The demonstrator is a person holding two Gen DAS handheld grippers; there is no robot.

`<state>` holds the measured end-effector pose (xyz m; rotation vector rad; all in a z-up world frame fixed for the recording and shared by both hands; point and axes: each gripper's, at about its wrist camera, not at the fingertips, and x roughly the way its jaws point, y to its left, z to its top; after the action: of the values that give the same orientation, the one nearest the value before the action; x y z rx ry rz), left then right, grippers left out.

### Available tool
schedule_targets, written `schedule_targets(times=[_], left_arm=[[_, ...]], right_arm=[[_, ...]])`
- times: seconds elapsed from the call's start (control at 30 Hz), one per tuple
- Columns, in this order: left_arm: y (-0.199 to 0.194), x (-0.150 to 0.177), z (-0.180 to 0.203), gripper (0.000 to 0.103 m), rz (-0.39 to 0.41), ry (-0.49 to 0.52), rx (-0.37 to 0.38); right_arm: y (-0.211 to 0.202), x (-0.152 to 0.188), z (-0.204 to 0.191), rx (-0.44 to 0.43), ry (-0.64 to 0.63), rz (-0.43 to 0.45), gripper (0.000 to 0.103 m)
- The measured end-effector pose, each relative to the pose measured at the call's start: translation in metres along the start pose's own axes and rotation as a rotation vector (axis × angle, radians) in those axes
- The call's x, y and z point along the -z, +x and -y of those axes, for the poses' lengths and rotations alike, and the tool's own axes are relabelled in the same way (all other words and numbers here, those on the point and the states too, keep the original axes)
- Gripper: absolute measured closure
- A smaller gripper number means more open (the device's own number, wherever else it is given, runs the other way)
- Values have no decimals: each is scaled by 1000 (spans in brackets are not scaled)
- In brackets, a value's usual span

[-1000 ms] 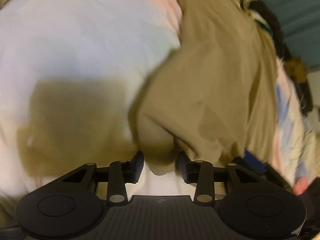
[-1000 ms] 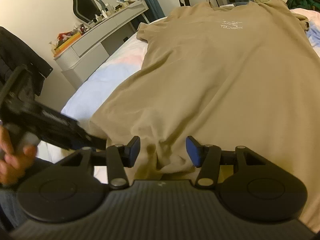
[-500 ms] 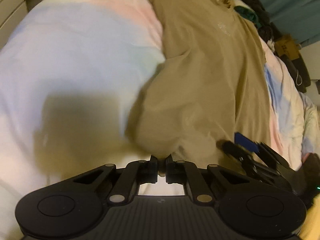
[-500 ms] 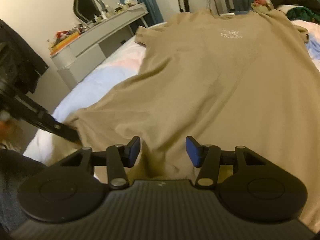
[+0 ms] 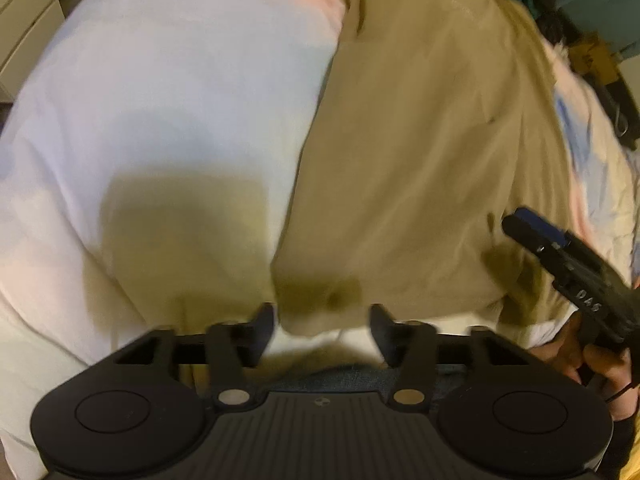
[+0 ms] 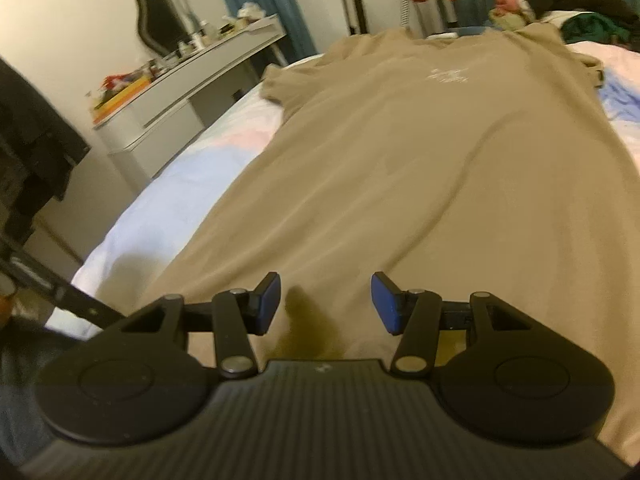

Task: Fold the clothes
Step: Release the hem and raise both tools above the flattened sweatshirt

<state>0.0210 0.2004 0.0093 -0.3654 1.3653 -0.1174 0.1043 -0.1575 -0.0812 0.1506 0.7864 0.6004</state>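
Left gripper (image 5: pixel 322 322): jaws had just been opening, apart, the tan T-shirt (image 5: pixel 432 152) hem corner lying between them, pads not pressing it. Right gripper (image 6: pixel 324 304): jaws apart above the shirt's hem, gripping nothing. Tan T-shirt: spread flat, lengthwise on the pastel bedspread (image 6: pixel 180 184), pale chest print up. White dresser (image 6: pixel 188 96): beside the bed, left of the shirt. Heaped clothes (image 6: pixel 576 4): beyond the shirt's collar end.
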Motion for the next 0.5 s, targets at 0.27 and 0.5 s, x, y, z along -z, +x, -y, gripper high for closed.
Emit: schedule_targets(times=[0.27,0.5], left_arm=[[-22,-76,-19,23,343,-123,99],[36,-181,-42,23,595,-313,166]], right_arm=[[3,-9,16,63,62,68,49],[23,-17,33,107,112,84,49]])
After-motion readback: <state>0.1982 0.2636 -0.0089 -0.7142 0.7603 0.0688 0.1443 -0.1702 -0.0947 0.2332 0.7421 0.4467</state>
